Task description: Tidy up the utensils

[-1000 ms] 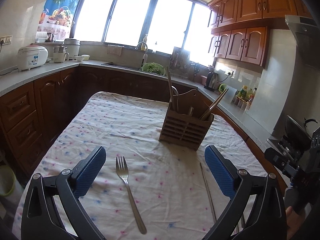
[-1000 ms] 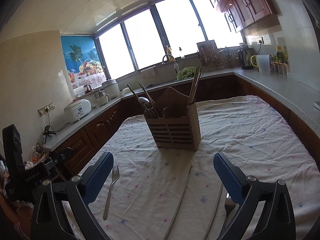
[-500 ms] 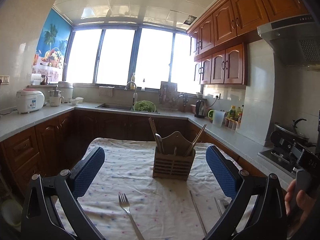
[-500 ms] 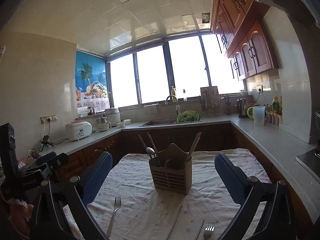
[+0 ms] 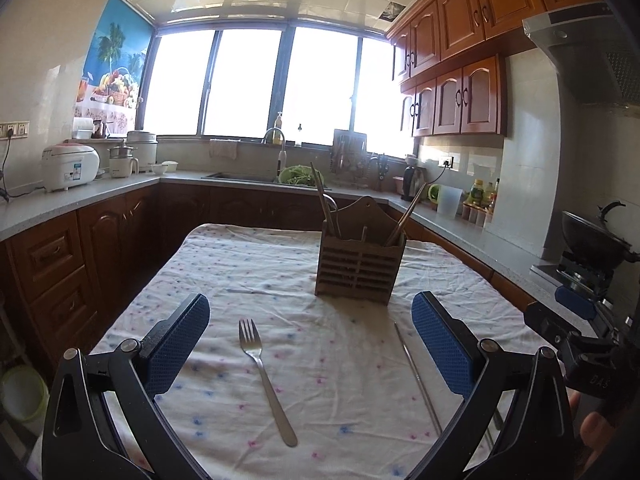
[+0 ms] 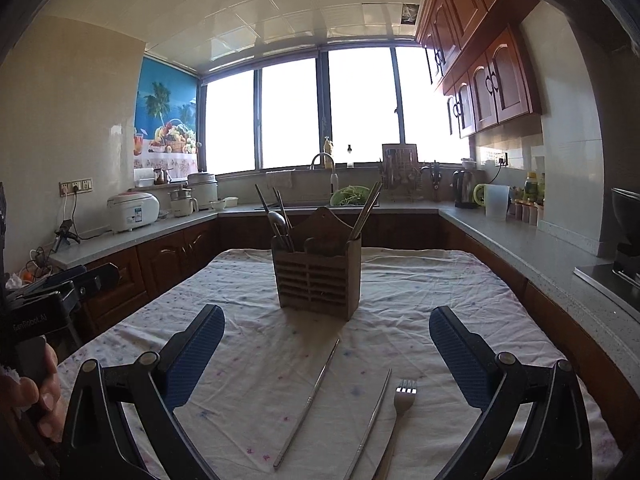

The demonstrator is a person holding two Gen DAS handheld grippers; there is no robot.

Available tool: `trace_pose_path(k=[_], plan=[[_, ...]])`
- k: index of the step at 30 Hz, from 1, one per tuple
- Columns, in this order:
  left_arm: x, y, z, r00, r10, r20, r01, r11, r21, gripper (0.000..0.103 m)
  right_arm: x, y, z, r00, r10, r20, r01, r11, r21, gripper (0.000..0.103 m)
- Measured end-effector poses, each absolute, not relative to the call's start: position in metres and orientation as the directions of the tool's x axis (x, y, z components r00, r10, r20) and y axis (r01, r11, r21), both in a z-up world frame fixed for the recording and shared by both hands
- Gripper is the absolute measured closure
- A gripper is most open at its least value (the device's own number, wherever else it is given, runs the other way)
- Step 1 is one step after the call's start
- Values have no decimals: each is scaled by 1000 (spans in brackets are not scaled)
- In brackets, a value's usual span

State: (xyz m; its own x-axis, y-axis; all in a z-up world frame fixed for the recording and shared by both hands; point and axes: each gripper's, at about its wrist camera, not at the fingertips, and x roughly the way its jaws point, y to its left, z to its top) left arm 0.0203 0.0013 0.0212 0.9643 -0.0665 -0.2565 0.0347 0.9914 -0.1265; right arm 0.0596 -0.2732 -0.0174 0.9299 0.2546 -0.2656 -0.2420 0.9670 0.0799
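Two loose forks: one (image 5: 266,376) flat on tablecloth (image 5: 240,264) between wide-apart fingers of left gripper (image 5: 310,344), another (image 6: 400,412) beside two chopsticks (image 6: 308,400) under empty, spread right gripper (image 6: 326,348). All short of wooden holder (image 6: 316,276). Likely light, stiff, slippery steel lying flush; best pinched mid-handle.

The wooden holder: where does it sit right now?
The wooden holder stands upright on the tablecloth, mid-table, beyond the fork in the left wrist view, and ahead of the two loose chopsticks in the right wrist view.
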Motion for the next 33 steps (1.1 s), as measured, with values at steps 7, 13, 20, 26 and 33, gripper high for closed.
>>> trace_pose_path(k=[7, 13, 20, 26, 33], plan=[[18, -2, -2, 954, -45, -296, 14, 994, -107, 0, 52, -272, -38, 924, 228, -307, -221, 974, 60, 0], [18, -6, -20, 944, -26, -328, -1, 996, -84, 0, 50, -281, -53, 921, 208, -330, -193, 978, 80, 0], [13, -10, -21, 945, -14, -326, -7, 998, -62, 0, 47, -283, -56, 918, 216, -332, -202, 976, 78, 0], [10, -15, -20, 943, 4, -333, -19, 999, -40, 0, 45, -287, -62, 911, 230, -343, -209, 973, 98, 0], [8, -16, -19, 942, 16, -336, -27, 999, -29, 0, 39, -292, -63, 914, 229, -336, -203, 973, 111, 0]])
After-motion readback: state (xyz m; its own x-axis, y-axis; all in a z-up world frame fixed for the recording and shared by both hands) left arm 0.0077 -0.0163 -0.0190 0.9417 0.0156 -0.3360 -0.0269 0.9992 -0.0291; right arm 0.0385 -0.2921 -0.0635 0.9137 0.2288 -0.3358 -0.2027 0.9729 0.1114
